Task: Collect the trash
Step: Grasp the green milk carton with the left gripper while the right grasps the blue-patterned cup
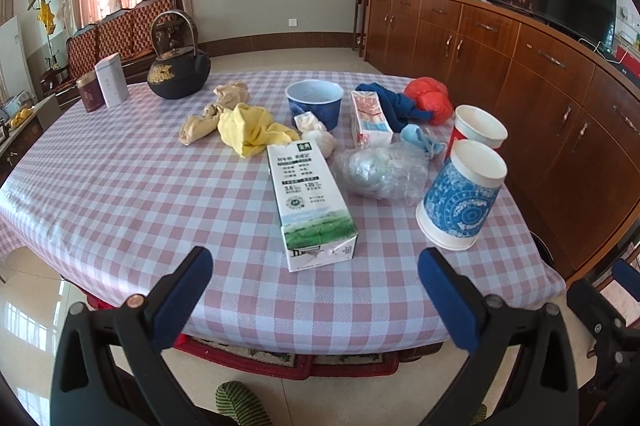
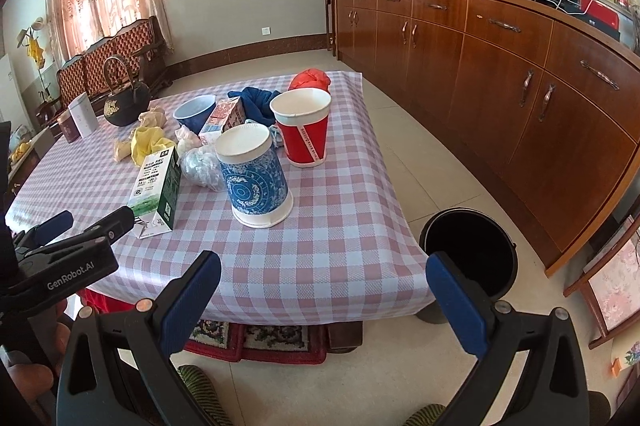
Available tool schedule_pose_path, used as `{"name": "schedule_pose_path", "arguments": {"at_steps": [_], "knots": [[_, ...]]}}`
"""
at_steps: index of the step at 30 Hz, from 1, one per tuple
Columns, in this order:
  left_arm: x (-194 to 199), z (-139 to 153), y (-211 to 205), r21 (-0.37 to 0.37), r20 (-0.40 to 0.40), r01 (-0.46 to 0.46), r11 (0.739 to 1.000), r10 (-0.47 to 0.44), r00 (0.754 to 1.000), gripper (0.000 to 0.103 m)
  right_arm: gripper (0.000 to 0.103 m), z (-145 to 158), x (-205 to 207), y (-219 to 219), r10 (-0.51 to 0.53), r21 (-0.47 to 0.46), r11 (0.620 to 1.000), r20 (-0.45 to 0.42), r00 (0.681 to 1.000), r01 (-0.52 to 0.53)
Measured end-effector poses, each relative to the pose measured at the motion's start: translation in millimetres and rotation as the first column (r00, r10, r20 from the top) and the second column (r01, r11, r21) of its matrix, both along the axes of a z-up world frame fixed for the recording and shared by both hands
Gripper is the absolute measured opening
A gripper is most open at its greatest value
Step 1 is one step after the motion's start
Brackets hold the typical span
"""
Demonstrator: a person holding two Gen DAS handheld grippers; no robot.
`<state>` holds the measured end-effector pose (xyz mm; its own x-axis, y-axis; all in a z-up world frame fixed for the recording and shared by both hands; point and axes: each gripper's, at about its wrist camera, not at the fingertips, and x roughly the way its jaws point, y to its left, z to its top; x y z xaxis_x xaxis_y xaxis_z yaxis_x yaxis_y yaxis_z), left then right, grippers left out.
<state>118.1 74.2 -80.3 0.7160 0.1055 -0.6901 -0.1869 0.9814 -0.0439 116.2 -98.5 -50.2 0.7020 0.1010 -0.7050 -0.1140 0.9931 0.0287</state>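
Trash heaped on a pink-and-white checked tablecloth [image 1: 120, 186]: two cartons, three paper cups.
Green-and-white milk carton [image 1: 308, 198] lies flat, long axis running away from the near table edge; behind it, a red-and-white carton [image 1: 370, 120]. Left gripper [image 1: 316, 290], marked "GenRobot.AI", and right gripper [image 2: 324, 290] both gape wide, empty. Black round bin [image 2: 472, 246] stands beside the table.

I see a green-and-white milk carton [image 1: 310, 202] lying flat near my table edge, a crumpled clear plastic bag [image 1: 380, 172] just beside it. A blue-patterned paper cup [image 1: 464, 194] stands upside down; a black bin [image 2: 470, 250] sits on the floor.
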Motion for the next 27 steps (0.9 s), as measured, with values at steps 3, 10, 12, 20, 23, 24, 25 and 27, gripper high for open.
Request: {"name": "schedule_pose_path", "arguments": {"at_steps": [3, 10, 12, 20, 23, 24, 25, 27], "knots": [[15, -8, 2, 0.002, -0.017, 0.001, 1.0, -0.001, 1.0, 0.1, 0.103, -4, 11, 5, 0.01, 0.009, 1.0, -0.012, 1.0, -0.01], [46, -24, 12, -0.004, -0.048, -0.01, 1.0, 0.01, 0.999, 0.094, 0.103, -14, 38, 16, 0.029, 0.013, 1.0, -0.031, 0.999, -0.028], [52, -28, 15, -0.011, -0.055, -0.009, 1.0, 0.009, 0.998, 0.093, 0.103, -17, 47, 20, 0.037, 0.018, 0.999, -0.035, 0.999, -0.036], [74, -42, 22, -0.028, -0.073, 0.015, 0.999, -0.017, 0.997, 0.078, 0.103, -31, 79, 40, 0.067, 0.034, 0.997, -0.056, 0.996, -0.065], [76, -44, 27, -0.053, -0.069, 0.03, 0.998, -0.034, 0.997, 0.068, 0.103, -37, 91, 47, 0.076, 0.038, 0.997, -0.061, 0.995, -0.073], [76, -45, 27, -0.058, -0.064, 0.035, 0.998, -0.038, 0.997, 0.066, 0.103, -39, 95, 49, 0.079, 0.043, 0.996, -0.063, 0.995, -0.077], [75, -45, 28, -0.06, -0.056, 0.038, 0.998, -0.041, 0.998, 0.065, 0.103, -41, 99, 51, 0.081, 0.045, 0.996, -0.063, 0.995, -0.078], [74, -45, 30, -0.06, -0.05, 0.049, 0.997, -0.052, 0.997, 0.062, 0.103, -44, 106, 54, 0.089, 0.045, 0.995, -0.059, 0.994, -0.086]]}}
